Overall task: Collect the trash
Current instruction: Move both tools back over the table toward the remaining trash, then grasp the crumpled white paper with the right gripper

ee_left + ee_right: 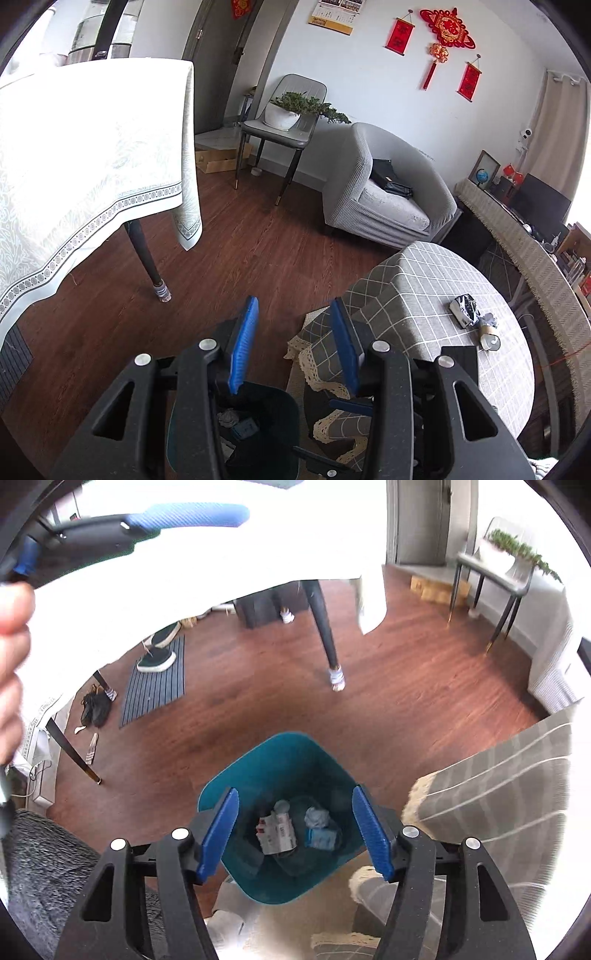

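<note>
My right gripper (295, 794) hangs open and empty straight above a teal bin (291, 753) on the wood floor. In the bin lie a white-and-red carton (275, 830), a crumpled tissue (317, 818) and a blue packet (321, 838). My left gripper (294, 308) is open too, nothing between its blue pads, with the bin (280, 406) low beneath it. On the checked low table (424, 295) to its right lie a crumpled silvery wrapper (464, 310) and a tipped paper cup (489, 338). One left finger (192, 515) shows at the top of the right wrist view.
A large table under a white cloth (92, 147) stands left, its dark leg (146, 254) on the floor. Beyond are a grey armchair (388, 192) and a chair bearing a potted plant (284, 118). A striped mat with shoes (155, 679) lies under the big table.
</note>
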### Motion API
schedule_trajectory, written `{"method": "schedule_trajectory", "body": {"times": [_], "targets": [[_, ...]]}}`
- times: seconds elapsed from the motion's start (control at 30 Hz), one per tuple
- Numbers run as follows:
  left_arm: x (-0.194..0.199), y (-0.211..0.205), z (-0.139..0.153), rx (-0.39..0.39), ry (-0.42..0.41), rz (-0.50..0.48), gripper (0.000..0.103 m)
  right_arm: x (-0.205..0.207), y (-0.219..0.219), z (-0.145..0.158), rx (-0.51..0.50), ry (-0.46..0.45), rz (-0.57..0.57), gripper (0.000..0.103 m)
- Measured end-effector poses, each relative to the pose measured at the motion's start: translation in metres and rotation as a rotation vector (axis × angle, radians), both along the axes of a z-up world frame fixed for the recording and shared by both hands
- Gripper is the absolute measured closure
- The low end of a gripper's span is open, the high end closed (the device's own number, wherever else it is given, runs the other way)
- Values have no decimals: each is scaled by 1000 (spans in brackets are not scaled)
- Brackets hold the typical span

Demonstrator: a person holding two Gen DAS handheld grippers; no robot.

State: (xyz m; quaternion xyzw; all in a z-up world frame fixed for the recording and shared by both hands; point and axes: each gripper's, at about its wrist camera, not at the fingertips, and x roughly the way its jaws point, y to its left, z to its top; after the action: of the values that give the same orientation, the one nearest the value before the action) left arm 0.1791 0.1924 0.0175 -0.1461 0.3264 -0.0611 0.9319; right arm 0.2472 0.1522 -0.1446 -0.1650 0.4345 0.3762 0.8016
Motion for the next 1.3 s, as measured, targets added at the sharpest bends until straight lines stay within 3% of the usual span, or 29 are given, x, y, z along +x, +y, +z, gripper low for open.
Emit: {"method": "schedule_trajectory", "body": {"times": [0.67,0.93,1.3], "targets": [[32,-109,-3,52,-1,-108,47,15,-151,88,106,-188,-282,39],[45,-160,-17,123,20,-164,40,35,-220,91,148,-199,-443,39],[62,-208,-37,125,72,-219,30,42,-308,80,187,-158,-649,39]]}}
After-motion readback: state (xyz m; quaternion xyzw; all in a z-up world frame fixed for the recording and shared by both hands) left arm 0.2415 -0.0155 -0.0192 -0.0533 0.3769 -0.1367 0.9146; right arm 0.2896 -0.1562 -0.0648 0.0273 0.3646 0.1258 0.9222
